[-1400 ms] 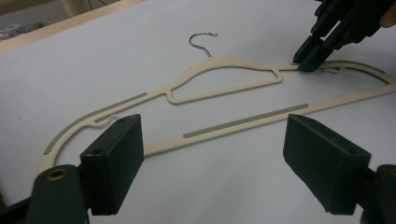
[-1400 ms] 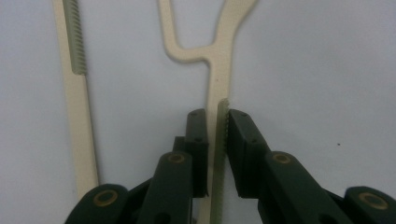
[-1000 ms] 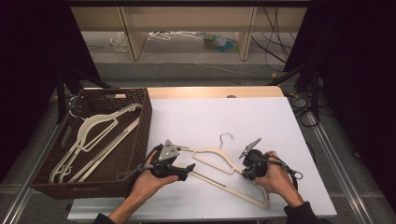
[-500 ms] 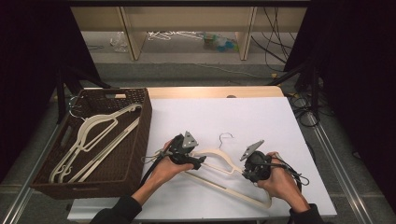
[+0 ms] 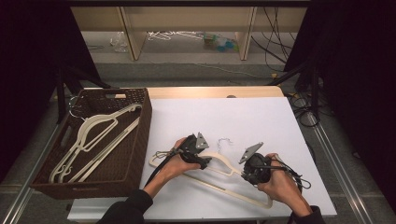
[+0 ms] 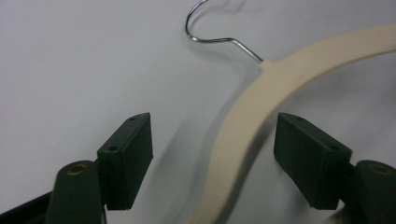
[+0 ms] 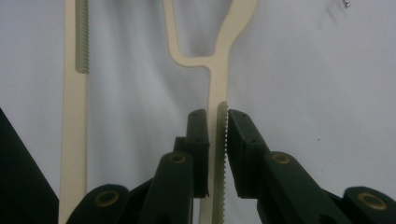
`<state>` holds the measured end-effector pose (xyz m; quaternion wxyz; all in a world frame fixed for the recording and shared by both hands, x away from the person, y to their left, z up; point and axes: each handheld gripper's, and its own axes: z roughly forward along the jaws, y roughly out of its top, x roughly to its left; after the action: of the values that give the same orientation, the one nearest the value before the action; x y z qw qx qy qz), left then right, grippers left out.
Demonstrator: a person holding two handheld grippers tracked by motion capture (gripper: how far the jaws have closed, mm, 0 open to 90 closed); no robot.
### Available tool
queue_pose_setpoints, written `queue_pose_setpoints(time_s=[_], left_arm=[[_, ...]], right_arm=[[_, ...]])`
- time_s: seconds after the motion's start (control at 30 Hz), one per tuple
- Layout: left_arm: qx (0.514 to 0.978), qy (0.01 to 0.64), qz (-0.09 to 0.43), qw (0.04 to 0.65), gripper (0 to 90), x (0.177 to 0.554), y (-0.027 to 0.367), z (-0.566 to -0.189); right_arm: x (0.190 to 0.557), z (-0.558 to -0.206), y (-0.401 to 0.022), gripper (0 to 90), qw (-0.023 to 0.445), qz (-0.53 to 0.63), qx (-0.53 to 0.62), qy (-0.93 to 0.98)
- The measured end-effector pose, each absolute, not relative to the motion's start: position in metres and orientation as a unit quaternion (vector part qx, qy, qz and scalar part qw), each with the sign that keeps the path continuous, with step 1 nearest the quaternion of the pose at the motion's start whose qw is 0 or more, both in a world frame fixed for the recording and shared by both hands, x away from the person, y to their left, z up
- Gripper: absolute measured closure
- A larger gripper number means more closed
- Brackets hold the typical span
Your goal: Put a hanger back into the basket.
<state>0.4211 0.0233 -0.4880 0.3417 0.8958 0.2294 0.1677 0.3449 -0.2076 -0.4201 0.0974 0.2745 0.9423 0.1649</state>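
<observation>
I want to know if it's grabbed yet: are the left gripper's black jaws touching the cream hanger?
Apart. In the left gripper view, the hanger runs between the left gripper's open jaws, with white table showing on both sides.

Brown wicker basket (image 5: 140, 126) at table's left, two cream hangers (image 5: 88, 140) inside; white table (image 5: 243, 116); wooden shelf (image 5: 187, 21) far behind.

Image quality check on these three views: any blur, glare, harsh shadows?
High view: white table evenly lit, dark surround, slightly soft. Left gripper view: hanger sharp near its hook, soft shadow beside it, left gripper jaws a bit blurred. Right gripper view: right gripper crisp on the ribbed arm, no glare.
</observation>
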Motion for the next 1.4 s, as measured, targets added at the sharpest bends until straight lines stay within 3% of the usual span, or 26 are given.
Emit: queue_pose_setpoints(time_s=[0.4,0.63,0.67,0.9,1.1,1.4], left_arm=[[0.897,0.226,0.183,0.333,39.4,0.422,0.019,-0.485],[0.899,0.196,0.159,0.359,62.1,0.422,0.027,-0.475],[0.902,0.183,0.165,0.354,61.2,0.421,0.028,-0.474],[0.905,0.156,0.172,0.357,72.5,0.417,0.033,-0.465],[0.905,0.138,0.159,0.369,73.8,0.413,0.036,-0.459],[0.907,0.136,0.152,0.369,74.1,0.398,0.042,-0.442]], right_arm=[[0.342,-0.416,-0.207,79.6,0.098,0.169,0.269,0.943],[0.342,-0.418,-0.209,80.0,0.1,0.174,0.263,0.944],[0.342,-0.418,-0.209,90.0,0.096,0.172,0.257,0.946],[0.344,-0.419,-0.215,90.0,0.081,0.197,0.261,0.942],[0.342,-0.412,-0.219,81.4,0.088,0.221,0.267,0.934],[0.329,-0.403,-0.219,58.7,0.112,0.257,0.27,0.921]])
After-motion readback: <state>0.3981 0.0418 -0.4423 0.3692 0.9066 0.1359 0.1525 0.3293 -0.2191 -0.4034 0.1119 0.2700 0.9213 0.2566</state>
